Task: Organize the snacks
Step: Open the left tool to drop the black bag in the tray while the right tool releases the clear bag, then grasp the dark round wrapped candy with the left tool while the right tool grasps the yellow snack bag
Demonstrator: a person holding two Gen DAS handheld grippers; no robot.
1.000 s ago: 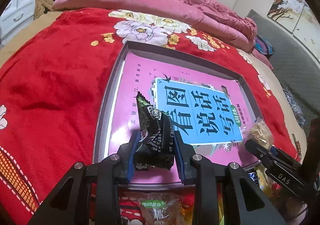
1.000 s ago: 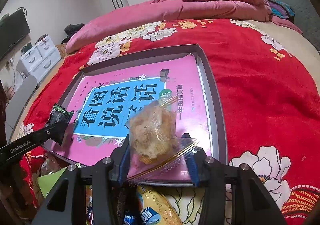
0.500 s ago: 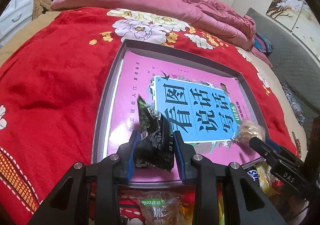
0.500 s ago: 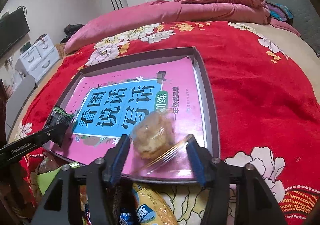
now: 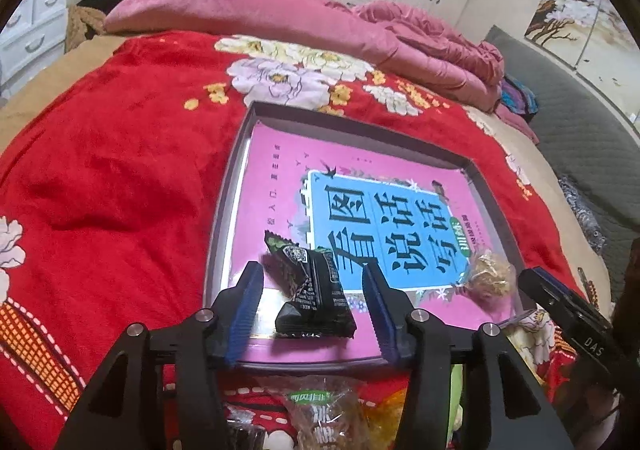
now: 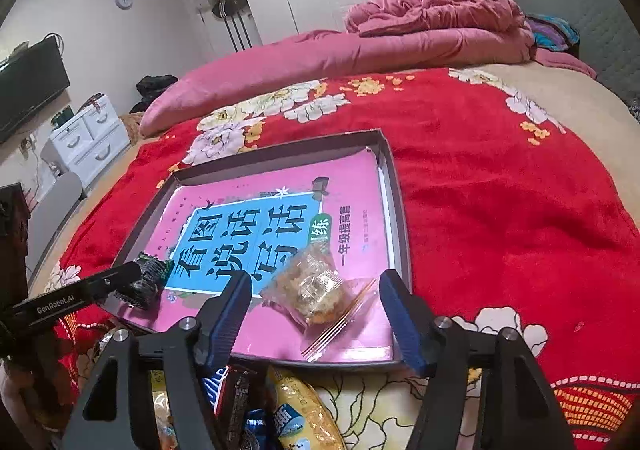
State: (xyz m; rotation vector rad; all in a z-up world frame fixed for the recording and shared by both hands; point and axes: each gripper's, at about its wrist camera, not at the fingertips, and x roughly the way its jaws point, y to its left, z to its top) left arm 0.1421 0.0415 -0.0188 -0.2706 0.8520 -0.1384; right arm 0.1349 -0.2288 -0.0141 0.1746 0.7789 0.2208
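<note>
A grey tray (image 5: pixel 224 210) (image 6: pixel 400 218) lined with a pink and blue book cover lies on the red flowered blanket. A black snack packet (image 5: pixel 312 290) (image 6: pixel 146 280) lies at the tray's near left corner. My left gripper (image 5: pixel 314 300) is opening around it, its blue pads clear of the packet on both sides. A clear bag with a golden pastry (image 6: pixel 316 290) (image 5: pixel 490 274) lies at the tray's near right. My right gripper (image 6: pixel 316 316) is opening too, its pads standing apart from the bag.
A pile of loose snack packets (image 6: pixel 280 410) (image 5: pixel 324 410) sits on the blanket just below the tray's near edge. A rolled pink quilt (image 6: pixel 400 38) lies across the far side of the bed. White drawers (image 6: pixel 84 142) stand at the left.
Both grippers have let go: the black packet and the clear pastry bag now lie on the tray. The jaws have spread, and the right gripper has drawn back and up a little.
</note>
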